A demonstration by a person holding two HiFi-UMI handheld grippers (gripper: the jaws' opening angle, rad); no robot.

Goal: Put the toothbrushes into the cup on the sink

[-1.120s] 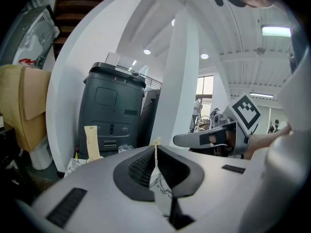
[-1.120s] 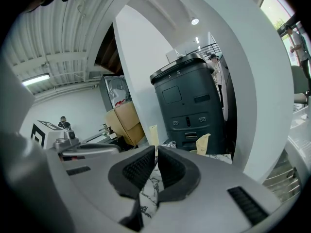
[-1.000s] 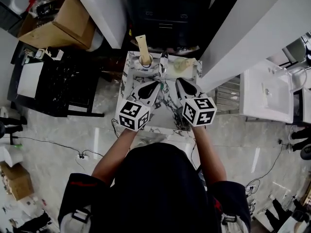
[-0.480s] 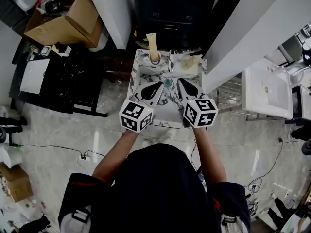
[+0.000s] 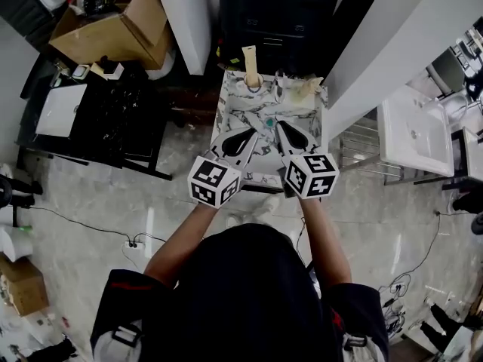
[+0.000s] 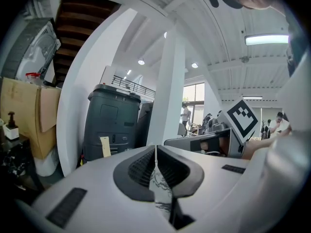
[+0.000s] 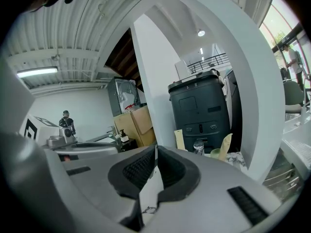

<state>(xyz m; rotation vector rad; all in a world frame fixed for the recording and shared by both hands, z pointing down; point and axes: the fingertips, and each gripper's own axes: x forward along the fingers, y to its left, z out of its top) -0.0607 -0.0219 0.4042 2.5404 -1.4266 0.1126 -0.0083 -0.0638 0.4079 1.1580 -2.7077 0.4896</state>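
Cups stand on the far rim of the marble-patterned sink (image 5: 232, 115) in the head view. A pale cup (image 5: 252, 84) is at nine o'clock of the faucet (image 5: 278, 86), with a flat beige stick (image 5: 250, 57) upright in it. A green cup (image 5: 300, 93) is at three o'clock of the faucet, with a pale leaf-shaped piece (image 5: 311, 86) leaning in it. Whether either piece is a toothbrush is too small to tell. Both grippers hang over the basin at six o'clock of the cups. The left gripper (image 5: 249, 132) points toward one o'clock and the right gripper (image 5: 281, 127) toward eleven, so their tips come near each other without touching. A dark cabinet (image 5: 279, 13) stands at twelve o'clock behind the sink, and a cardboard box (image 5: 113, 29) at ten.

In the left gripper view, the fingers (image 6: 138, 169) are pressed together at the tips with nothing between them; the sink's marble pattern shows through the slit lower down. The beige stick (image 6: 105, 146) rises at ten o'clock of the tips, in front of the dark cabinet (image 6: 109, 123). Its cup is hidden behind the gripper's body.

In the right gripper view, the fingers (image 7: 172, 171) are likewise closed tip to tip and hold nothing. At two o'clock of the tips stand the beige stick (image 7: 180, 140), the faucet (image 7: 198, 147) and the green cup (image 7: 215, 153) with its leaning piece (image 7: 226, 143), in that order from nine to three. The cardboard box (image 7: 138, 125) sits at eleven.
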